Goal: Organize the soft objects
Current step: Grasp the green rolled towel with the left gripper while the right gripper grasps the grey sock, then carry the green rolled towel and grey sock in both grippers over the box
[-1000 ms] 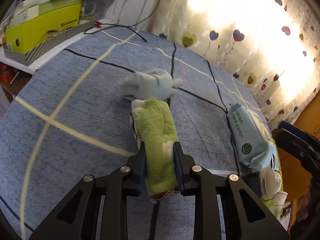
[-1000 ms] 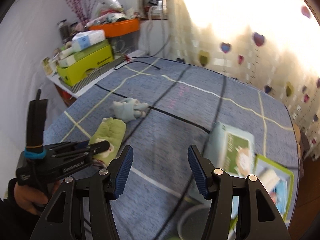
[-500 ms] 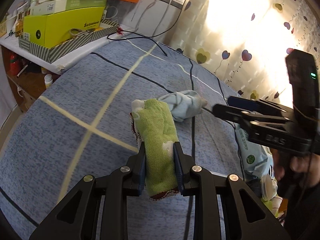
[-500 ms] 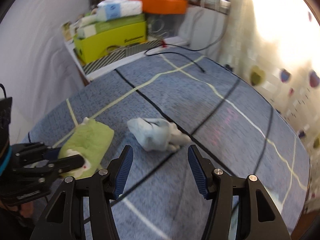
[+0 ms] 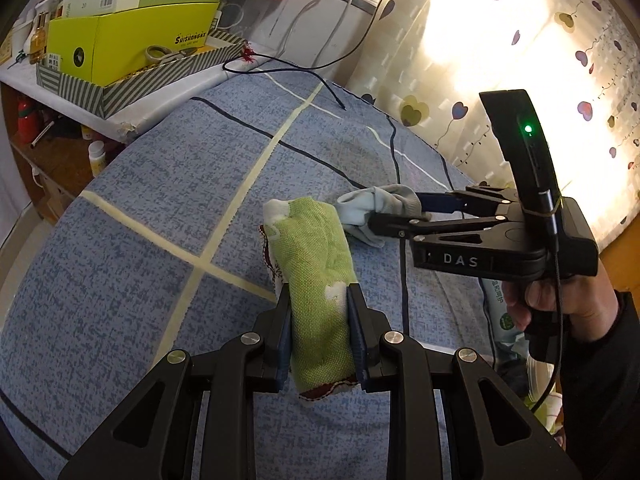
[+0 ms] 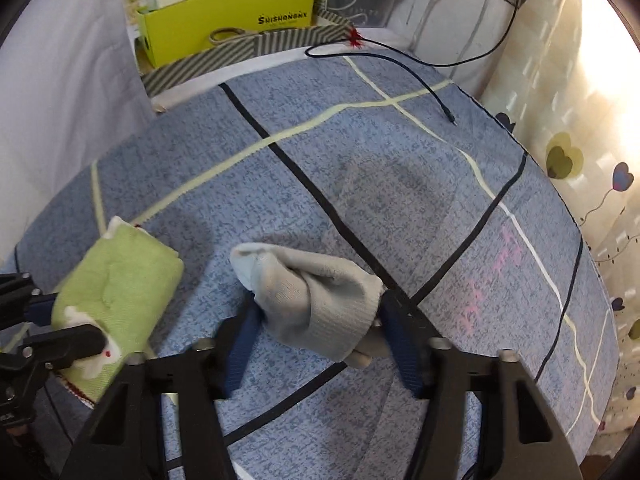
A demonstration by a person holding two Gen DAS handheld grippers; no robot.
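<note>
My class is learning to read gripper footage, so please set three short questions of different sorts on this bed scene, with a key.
1. True or false: the left gripper is clamped on the green rolled towel.
2. What lies between the fingers of the right gripper? A: scissors B: the pale blue sock C: a bottle
3. Fill in: the lime green box stands in a ____ tray beside the bed.

Key
1. True.
2. B; the jaws are closing round it.
3. Striped.
</note>
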